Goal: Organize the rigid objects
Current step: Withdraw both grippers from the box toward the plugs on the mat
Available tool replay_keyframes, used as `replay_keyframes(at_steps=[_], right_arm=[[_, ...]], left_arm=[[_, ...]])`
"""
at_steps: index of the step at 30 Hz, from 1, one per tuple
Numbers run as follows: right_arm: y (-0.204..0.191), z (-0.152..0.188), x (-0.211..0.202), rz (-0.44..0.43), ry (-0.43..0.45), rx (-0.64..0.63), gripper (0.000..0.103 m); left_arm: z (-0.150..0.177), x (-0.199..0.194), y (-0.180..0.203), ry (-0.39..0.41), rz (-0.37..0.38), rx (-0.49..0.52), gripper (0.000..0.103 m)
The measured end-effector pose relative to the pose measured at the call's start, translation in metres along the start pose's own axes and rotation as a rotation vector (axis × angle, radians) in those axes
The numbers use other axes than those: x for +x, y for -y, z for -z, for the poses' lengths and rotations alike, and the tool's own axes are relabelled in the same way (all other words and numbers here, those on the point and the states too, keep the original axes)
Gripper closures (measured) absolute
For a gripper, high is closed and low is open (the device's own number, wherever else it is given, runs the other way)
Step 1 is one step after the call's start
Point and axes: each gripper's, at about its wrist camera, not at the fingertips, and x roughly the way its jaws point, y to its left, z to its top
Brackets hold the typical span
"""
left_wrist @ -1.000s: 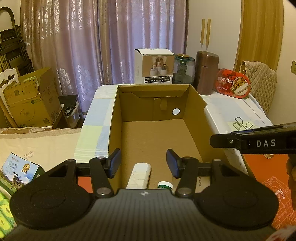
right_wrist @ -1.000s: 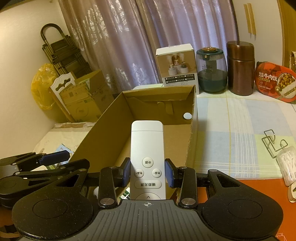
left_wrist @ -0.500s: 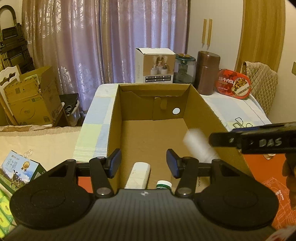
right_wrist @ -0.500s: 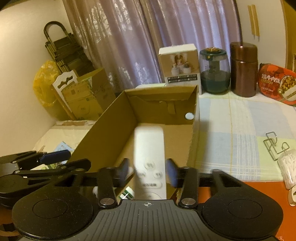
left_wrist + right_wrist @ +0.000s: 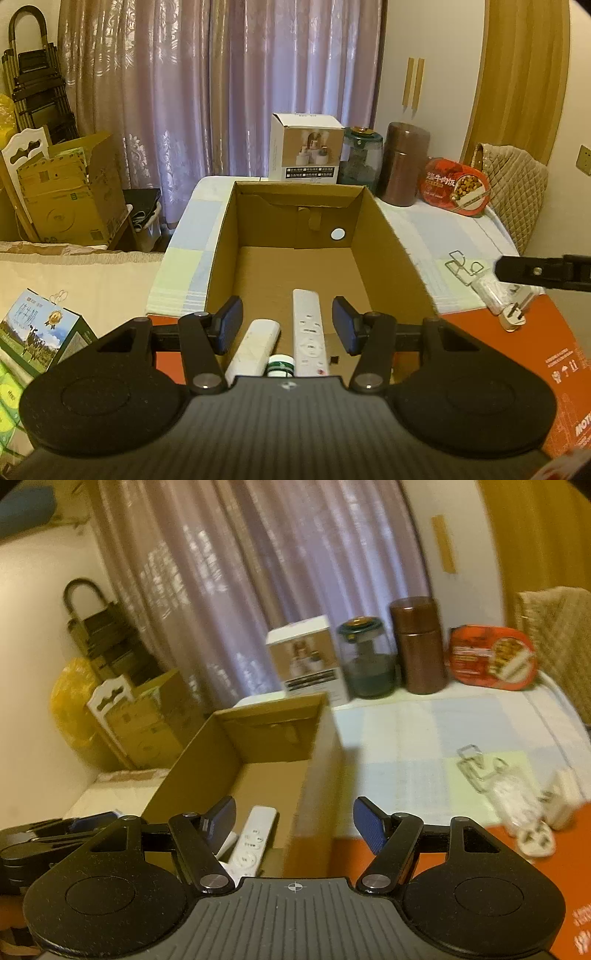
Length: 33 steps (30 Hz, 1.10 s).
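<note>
Two remotes lie in the cardboard box [image 5: 388, 236]; the white remote [image 5: 308, 332] runs lengthwise toward the far wall. Right gripper [image 5: 293, 821], jaws just opened and empty, faces the plug [image 5: 535, 840] at lower right, nearer than the spread, empty left gripper [image 5: 287, 325].
</note>
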Motion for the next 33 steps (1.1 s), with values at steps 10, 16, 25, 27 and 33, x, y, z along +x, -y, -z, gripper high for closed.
replay_keyframes(at_steps=[10,16,25,27,33], right_arm=[[0.032,0.013,-0.068,0.057,0.041,0.057,0.034],[0.052,0.02,-0.107,0.093,0.077,0.088,0.034],[0.084,0.025,-0.154,0.154,0.122,0.137,0.033],[0.092,0.026,-0.163,0.169,0.13,0.146,0.033],[0.116,0.033,-0.188,0.22,0.141,0.157,0.032]], left_arm=[[0.005,-0.04,0.037,0.008,0.034,0.006,0.055],[0.009,-0.058,0.065,0.011,0.07,0.013,0.055],[0.013,-0.072,0.108,0.009,0.12,0.035,0.055],[0.013,-0.073,0.116,0.009,0.13,0.041,0.054],[0.017,-0.075,0.142,0.005,0.171,0.059,0.053]])
